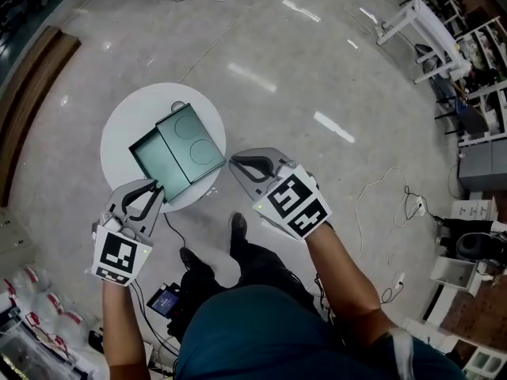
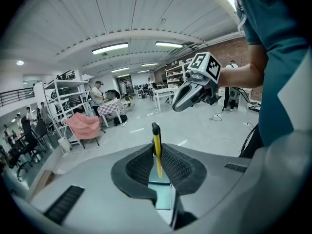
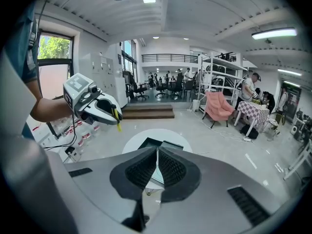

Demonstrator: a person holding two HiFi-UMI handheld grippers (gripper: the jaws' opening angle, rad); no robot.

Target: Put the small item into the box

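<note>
1. Left gripper [image 1: 152, 187], lower left of the head view: pale grey shell, black ribbed pads, and behind them the left marker cube [image 1: 120, 257] in black-and-white squares.
2. Right gripper [image 1: 234, 165], mid-frame: the same grey shell and dark pads, with the right marker cube [image 1: 296, 203].
3. The person wears a teal short-sleeved shirt [image 1: 261, 331], dark trousers [image 1: 265, 266] and dark shoes [image 1: 238, 226].
4. A thin black cable [image 1: 169, 226] seems to trail from the left gripper, though it is hard to trace.
</note>
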